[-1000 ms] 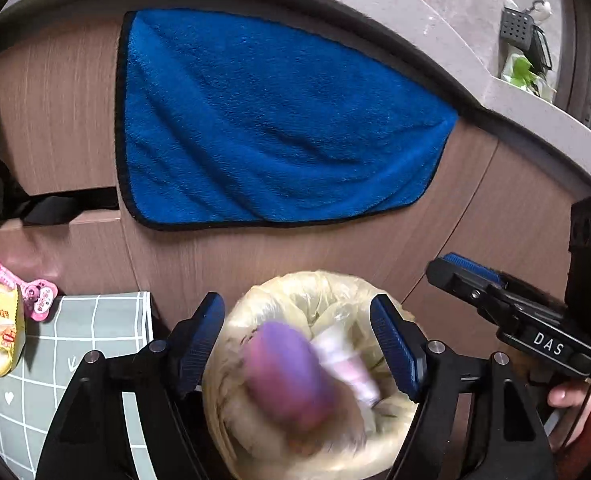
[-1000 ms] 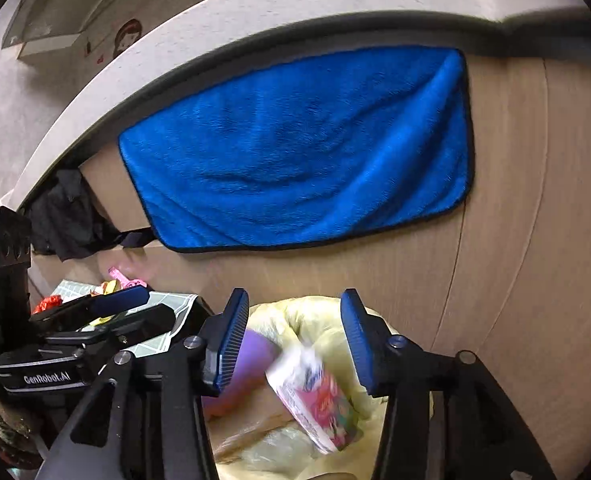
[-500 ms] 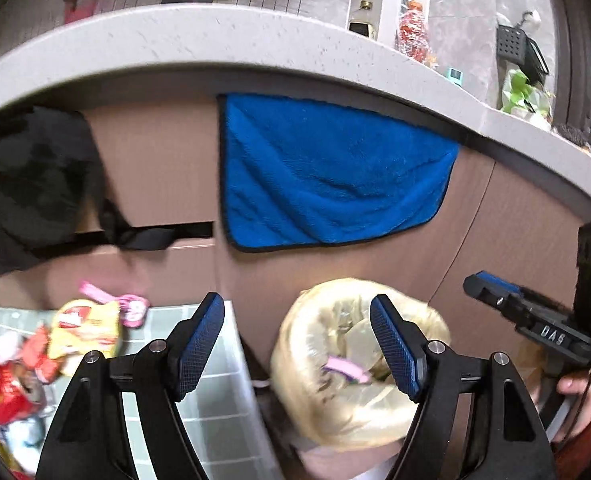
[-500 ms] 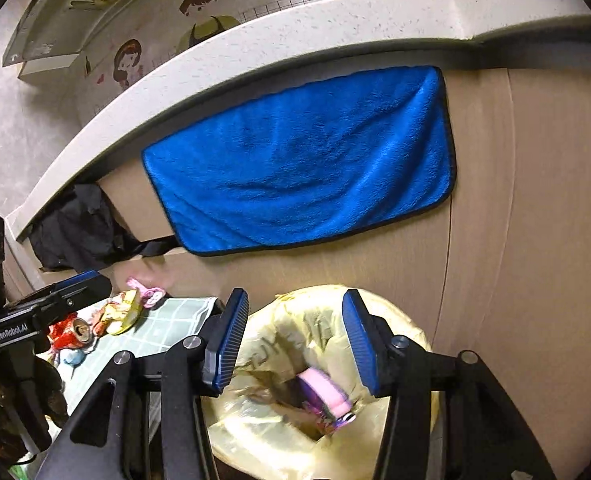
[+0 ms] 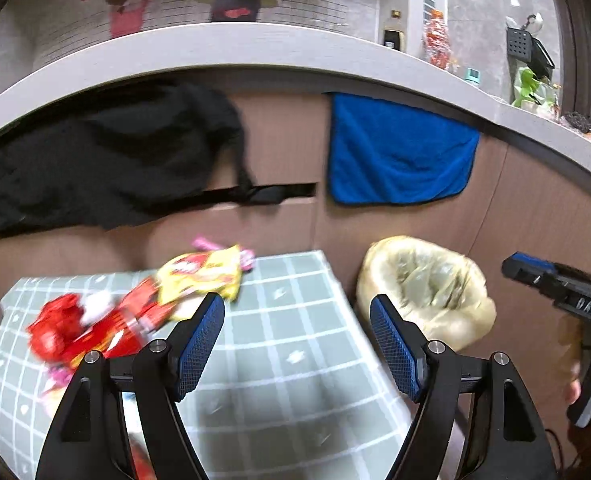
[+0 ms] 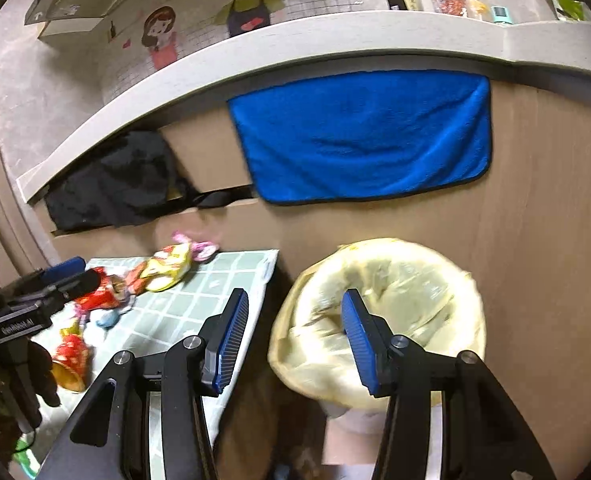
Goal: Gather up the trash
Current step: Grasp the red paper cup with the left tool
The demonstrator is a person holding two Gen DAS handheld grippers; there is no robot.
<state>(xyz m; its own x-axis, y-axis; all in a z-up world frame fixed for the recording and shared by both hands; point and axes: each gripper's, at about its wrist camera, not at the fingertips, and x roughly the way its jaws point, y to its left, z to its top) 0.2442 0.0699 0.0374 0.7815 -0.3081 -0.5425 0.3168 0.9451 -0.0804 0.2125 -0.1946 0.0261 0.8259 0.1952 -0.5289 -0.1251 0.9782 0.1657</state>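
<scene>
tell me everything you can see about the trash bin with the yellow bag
The trash bin is a round container lined with a pale yellow, thin, crinkly plastic bag folded out over its rim, so almost none of the bin's own wall shows. It stands upright and open-topped on the floor, against the wooden cabinet front, below the blue towel and just right of the checked mat. Motion blur hides its contents. Nothing is seen touching it.
</scene>
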